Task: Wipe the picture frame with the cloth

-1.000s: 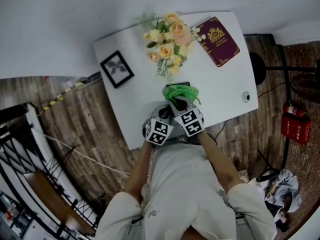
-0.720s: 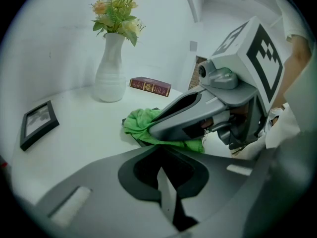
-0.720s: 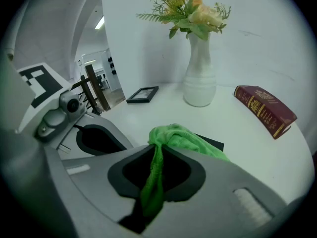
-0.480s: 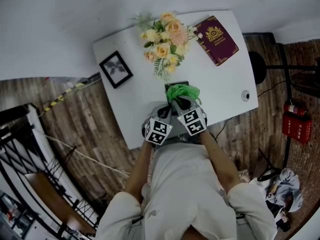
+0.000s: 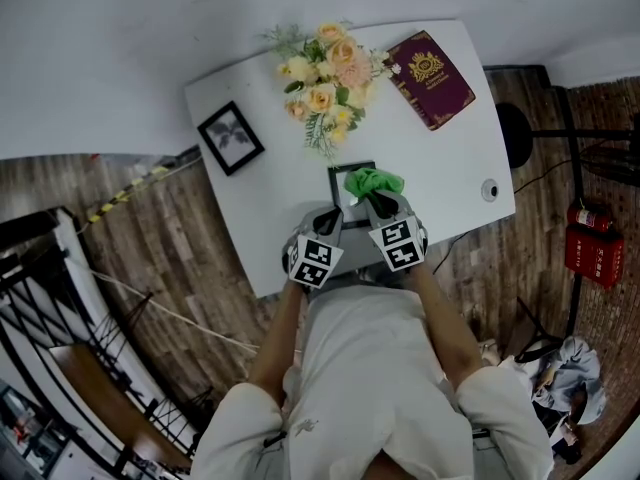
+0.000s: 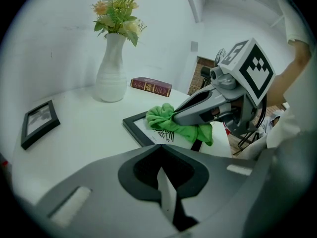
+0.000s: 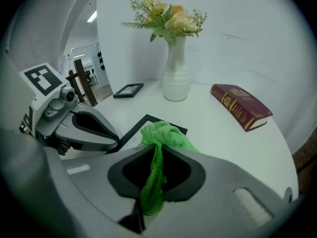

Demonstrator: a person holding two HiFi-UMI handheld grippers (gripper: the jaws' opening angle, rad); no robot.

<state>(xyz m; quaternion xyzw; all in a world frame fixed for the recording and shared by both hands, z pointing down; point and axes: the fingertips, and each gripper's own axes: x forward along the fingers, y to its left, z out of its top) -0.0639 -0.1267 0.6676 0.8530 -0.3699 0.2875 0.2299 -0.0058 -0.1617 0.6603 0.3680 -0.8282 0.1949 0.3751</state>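
Your white surface (image 5: 450, 173) stands against a plain white wall (image 5: 110, 48), on a dark wood-plank floor (image 5: 170, 258). To your right there's a black stool (image 5: 515, 136), then what may be a red extinguisher (image 5: 590, 243). Black railings (image 5: 40, 298) run at your left.

We see a bright green cloth (image 5: 373, 180), black-edged picture frame (image 5: 343, 194), maroon gold-printed book (image 5: 432, 80), white counter (image 5: 262, 216).
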